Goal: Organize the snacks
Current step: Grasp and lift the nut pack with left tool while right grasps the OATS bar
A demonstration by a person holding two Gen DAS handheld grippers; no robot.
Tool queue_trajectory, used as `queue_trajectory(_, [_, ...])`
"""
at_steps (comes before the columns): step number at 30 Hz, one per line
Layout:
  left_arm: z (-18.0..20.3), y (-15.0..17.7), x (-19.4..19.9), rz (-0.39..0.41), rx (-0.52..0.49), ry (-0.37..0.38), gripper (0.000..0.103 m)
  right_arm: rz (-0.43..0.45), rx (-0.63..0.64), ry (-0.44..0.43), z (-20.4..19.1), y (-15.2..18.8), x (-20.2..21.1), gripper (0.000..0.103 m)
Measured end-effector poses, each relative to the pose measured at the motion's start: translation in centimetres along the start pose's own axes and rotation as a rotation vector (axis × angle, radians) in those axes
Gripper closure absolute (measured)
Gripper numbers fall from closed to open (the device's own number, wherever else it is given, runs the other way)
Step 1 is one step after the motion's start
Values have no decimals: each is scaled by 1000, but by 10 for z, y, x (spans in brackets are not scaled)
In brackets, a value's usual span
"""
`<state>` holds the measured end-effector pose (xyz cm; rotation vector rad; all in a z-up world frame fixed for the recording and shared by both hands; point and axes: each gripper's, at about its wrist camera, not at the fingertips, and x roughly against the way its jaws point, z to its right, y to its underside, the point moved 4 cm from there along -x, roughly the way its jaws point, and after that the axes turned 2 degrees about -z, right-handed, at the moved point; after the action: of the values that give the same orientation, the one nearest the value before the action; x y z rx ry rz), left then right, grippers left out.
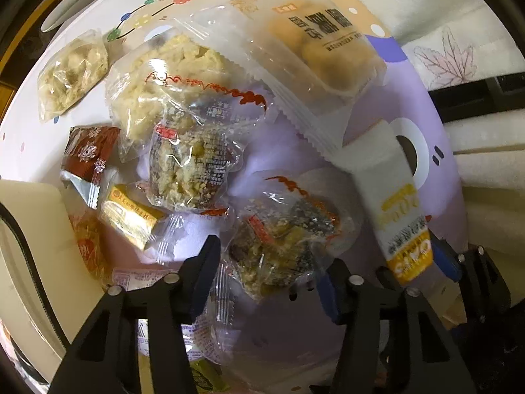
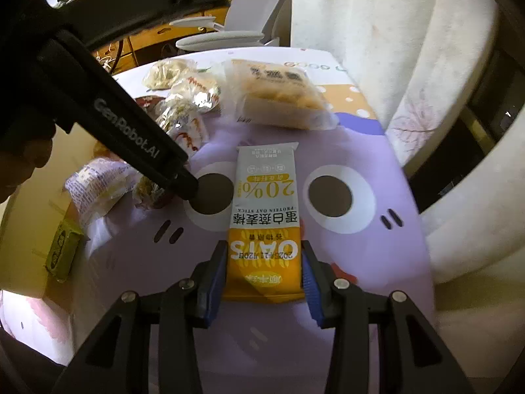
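Observation:
Several wrapped snacks lie on a round table with a purple cartoon cloth (image 2: pixel 377 262). My right gripper (image 2: pixel 264 264) is shut on the yellow end of a white-and-yellow oat stick packet (image 2: pixel 265 210), which also shows in the left wrist view (image 1: pixel 390 203). My left gripper (image 1: pixel 269 262) is open, its jaws on either side of a clear crumbly rice-crisp packet (image 1: pixel 282 233); the right wrist view shows its fingers (image 2: pixel 183 184) over that packet. A second crisp packet (image 1: pixel 190 164) and a large pale packet (image 1: pixel 157 78) lie beyond.
A big bun packet (image 1: pixel 315 49) lies at the far side, a small clear bag (image 1: pixel 69 72) far left. A red wrapper (image 1: pixel 88 151), a gold wrapper (image 1: pixel 128 216) and a green packet (image 2: pixel 62 249) lie left. A white sofa (image 2: pixel 410 49) borders the table.

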<state>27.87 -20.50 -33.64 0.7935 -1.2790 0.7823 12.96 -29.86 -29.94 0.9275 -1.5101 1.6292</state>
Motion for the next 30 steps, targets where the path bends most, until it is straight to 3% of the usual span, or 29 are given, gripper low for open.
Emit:
queue_trajectory(8, [-4,11,3,12,25,-15,56,7,-31,20,-5,5,31,61])
queue_trajectory(14, [1,26,16,38,1,-44,65,20,-50,27,2,5,39,61])
queue_trajectory(30, [0,81,93,134,-99,-34,73,90,-89,63,-22,7,85,61])
